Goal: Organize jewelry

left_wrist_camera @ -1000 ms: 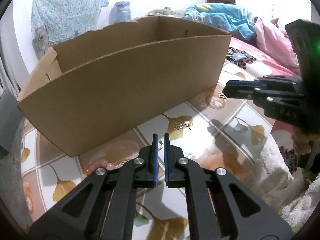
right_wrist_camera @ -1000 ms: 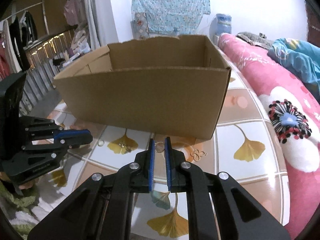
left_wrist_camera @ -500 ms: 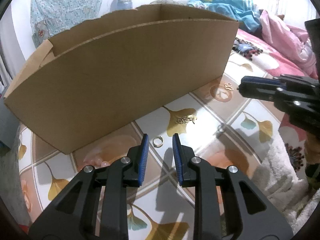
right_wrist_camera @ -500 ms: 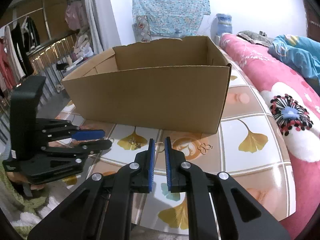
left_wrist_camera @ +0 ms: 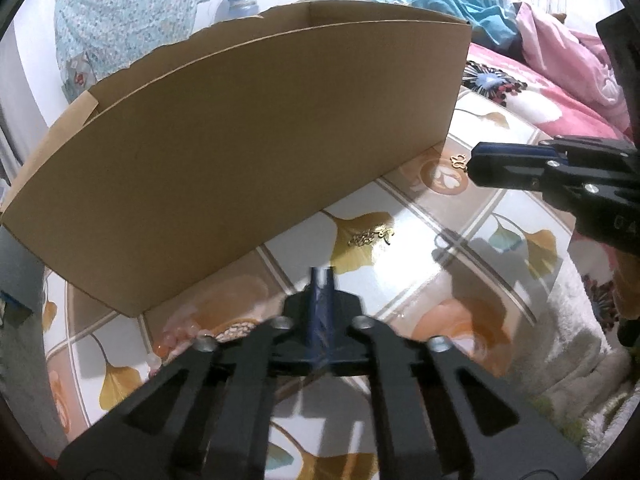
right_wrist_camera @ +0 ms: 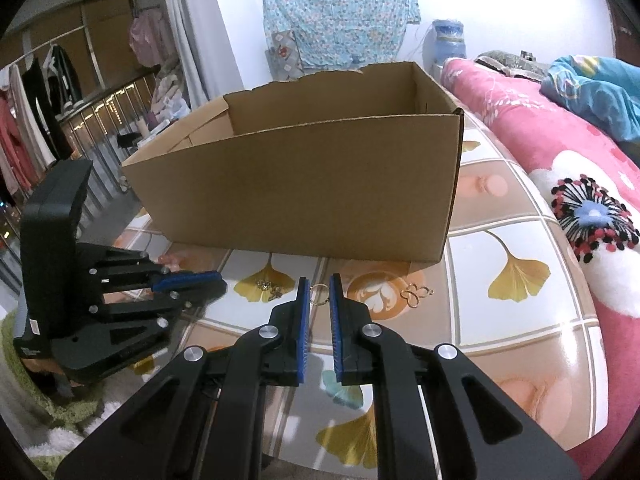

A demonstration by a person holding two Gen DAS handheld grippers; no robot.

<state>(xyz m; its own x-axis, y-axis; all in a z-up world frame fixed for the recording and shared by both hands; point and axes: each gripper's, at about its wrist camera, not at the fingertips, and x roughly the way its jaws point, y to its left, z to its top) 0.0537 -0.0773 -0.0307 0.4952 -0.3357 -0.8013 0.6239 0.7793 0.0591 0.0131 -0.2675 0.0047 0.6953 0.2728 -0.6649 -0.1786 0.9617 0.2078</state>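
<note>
The open brown cardboard box [right_wrist_camera: 304, 184] fills the middle of both views; the part of its inside that shows in the right wrist view holds nothing, and its floor is hidden behind the near wall. It stands on a glossy table cover printed with yellow ginkgo leaves [right_wrist_camera: 516, 276].

Three loose gold pieces lie on the cover in front of the box. A small gold ring [right_wrist_camera: 319, 293] sits at centre frame in the right wrist view, just beyond the tips of the right gripper [right_wrist_camera: 319, 300], whose blue pads stand slightly apart with nothing pressed between them. To its right lies a gold butterfly-shaped wire charm [right_wrist_camera: 416, 294]; to its left a short gold chain [right_wrist_camera: 269, 287] rests on a leaf.

The left gripper [left_wrist_camera: 322, 276] has its blue pads closed flat together at lower centre of its own view, empty as far as shows. The chain [left_wrist_camera: 370, 236] lies beyond its tips.
</note>
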